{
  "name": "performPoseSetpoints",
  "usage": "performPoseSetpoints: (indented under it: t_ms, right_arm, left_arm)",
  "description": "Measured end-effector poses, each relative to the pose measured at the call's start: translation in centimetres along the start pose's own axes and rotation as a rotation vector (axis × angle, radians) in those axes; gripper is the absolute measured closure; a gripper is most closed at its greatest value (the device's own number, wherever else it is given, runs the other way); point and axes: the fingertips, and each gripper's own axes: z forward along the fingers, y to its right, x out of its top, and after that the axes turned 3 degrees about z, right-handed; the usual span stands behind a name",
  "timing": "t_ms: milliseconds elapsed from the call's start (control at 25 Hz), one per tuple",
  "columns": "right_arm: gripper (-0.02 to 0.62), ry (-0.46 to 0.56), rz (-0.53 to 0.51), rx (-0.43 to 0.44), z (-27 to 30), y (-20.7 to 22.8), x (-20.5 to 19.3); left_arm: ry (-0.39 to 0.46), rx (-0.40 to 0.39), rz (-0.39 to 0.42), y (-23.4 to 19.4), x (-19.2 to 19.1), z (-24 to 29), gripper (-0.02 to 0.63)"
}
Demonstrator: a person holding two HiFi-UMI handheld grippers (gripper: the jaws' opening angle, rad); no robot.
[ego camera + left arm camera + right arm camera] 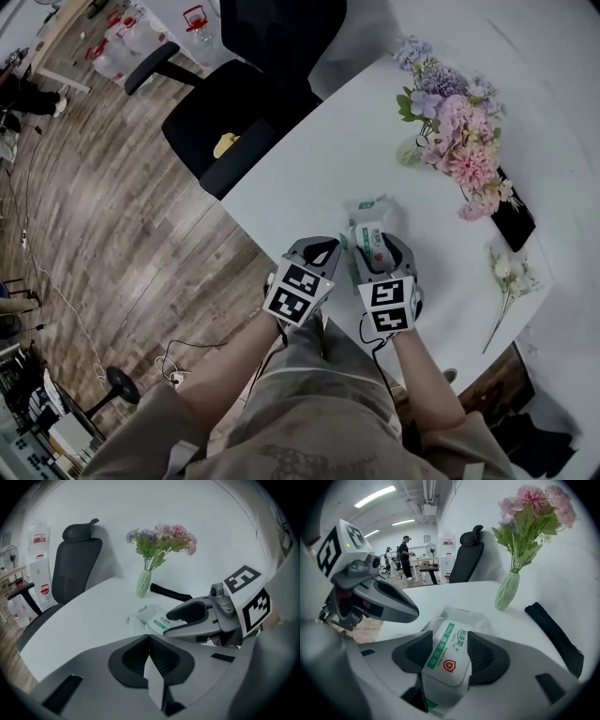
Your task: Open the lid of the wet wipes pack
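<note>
White plastic lid, printed in green with a red shield mark, lies flat and closed on the wet wipes pack. I find the pack lying flat on the white table, near the table's edge closest to the person and well short of the vase.

I note the right gripper angled down over the pack. Its jaws stand wide apart, one on each long side of the lid, and I count it as released, not clamped. Whether the pads actually touch the lid's edges I cannot tell.

The left gripper is just beside the right one, on the side towards the table's edge. Its two pads meet in the left gripper view with nothing between them, so it is clenched and empty.

Further out on the table I record a pale green vase with pink and purple flowers, a flat black object past it, and a loose white sprig. A black office chair stands off the table on the wood floor.
</note>
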Motion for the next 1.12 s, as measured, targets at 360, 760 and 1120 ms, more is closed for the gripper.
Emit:
performPoseSetpoints:
  t_ms: [360,760,1120]
  right_arm:
    - [0.331,0.006,0.016,0.010,-0.4,0.1,0.4]
    - [0.313,0.022,0.002,0.025,-0.3,-0.2,0.2]
    - [0.368,0.040,0.066,-0.025,-0.4,0.8,0.3]
  left_arm:
    - [-0.048,-0.054,-0.046,1.1,-2.3,2.5,0.590]
    - [-0.056,-0.039,-0.037,1.1,-3.1,3.7,0.589]
    - [-0.061,-0.019,-0.041,1.0,-3.1,3.7,0.590]
